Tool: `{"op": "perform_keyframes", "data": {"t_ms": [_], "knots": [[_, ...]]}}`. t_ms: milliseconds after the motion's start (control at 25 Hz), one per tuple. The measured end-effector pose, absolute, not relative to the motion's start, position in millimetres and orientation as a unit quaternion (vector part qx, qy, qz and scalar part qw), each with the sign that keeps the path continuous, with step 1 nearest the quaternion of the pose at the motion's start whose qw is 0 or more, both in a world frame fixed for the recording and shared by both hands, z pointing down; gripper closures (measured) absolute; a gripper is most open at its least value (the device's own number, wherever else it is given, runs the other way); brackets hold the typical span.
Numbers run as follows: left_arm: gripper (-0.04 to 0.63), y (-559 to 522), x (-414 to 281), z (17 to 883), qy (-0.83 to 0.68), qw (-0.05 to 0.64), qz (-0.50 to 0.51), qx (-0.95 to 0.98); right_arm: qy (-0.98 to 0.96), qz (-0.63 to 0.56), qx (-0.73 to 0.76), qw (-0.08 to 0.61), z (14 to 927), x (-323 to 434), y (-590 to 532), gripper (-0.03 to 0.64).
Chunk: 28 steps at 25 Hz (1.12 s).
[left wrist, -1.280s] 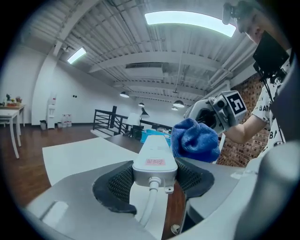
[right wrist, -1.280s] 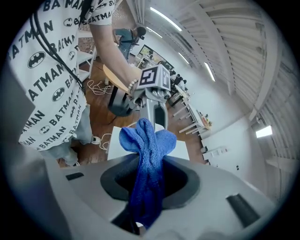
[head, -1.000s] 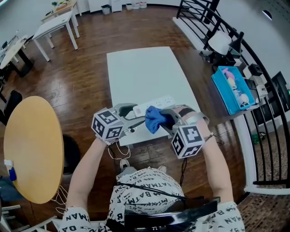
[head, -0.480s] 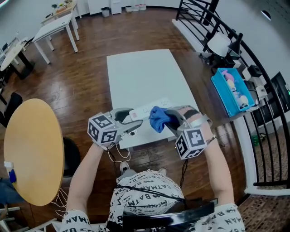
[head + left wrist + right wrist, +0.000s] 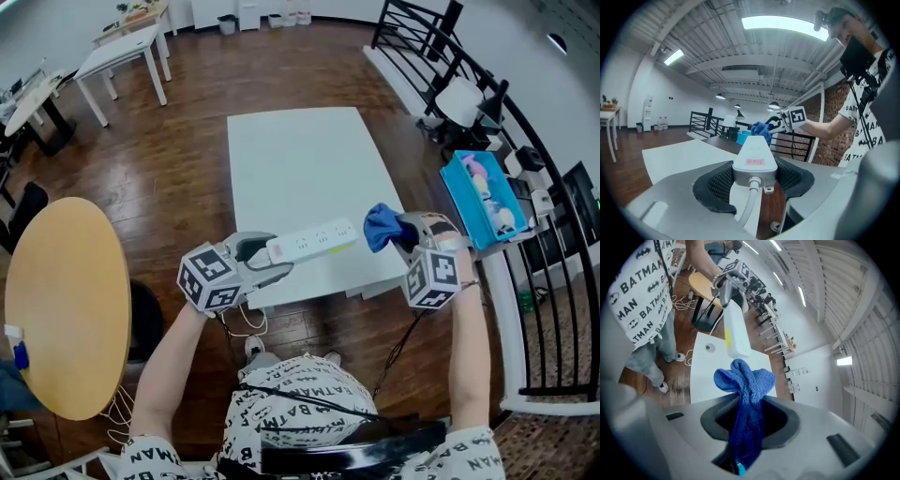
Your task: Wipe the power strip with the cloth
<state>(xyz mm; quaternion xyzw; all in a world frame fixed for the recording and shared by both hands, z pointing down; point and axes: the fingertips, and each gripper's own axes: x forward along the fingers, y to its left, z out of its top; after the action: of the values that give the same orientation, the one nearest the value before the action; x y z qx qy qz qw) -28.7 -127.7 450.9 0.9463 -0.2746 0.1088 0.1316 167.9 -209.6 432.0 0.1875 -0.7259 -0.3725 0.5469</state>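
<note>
A white power strip (image 5: 312, 243) is held lifted over the near edge of the white table (image 5: 300, 169), its cable end between the jaws of my left gripper (image 5: 265, 263), which is shut on it. In the left gripper view the power strip (image 5: 754, 157) runs straight out from the pads, its cable (image 5: 748, 206) hanging down. My right gripper (image 5: 397, 234) is shut on a bunched blue cloth (image 5: 380, 226), held just past the strip's far right end and apart from it. The cloth (image 5: 746, 401) fills the right gripper view between the jaws.
A round wooden table (image 5: 61, 305) stands at the left. A blue bin (image 5: 476, 192) with items and a black railing (image 5: 525, 169) lie at the right. Small white tables (image 5: 122, 52) stand far back left. White cables (image 5: 246, 323) hang below the table edge.
My right gripper carried the blue cloth rightward, off the strip's middle to beyond its right end. The left gripper with the strip shifted slightly.
</note>
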Motion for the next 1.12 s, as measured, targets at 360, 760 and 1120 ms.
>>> {"op": "perform_keyframes", "data": {"t_ms": [360,760,1120], "knots": [[0.318,-90.6,29.0,459.9,-0.202,-0.009,0.236,0.950,-0.749,-0.409,0.124,0.506,400.1,87.6,-198.2,0.491],[0.318,-93.7,36.3,460.6,-0.192,-0.012,0.241,0.951,-0.754,-0.418,-0.040,0.505,454.1,24.1,-152.4,0.491],[0.318,-84.6,27.5,470.8,-0.177,-0.022,0.261,0.949,-0.678,-0.501,-0.134,0.520,466.8,32.4,-136.1,0.491]]}}
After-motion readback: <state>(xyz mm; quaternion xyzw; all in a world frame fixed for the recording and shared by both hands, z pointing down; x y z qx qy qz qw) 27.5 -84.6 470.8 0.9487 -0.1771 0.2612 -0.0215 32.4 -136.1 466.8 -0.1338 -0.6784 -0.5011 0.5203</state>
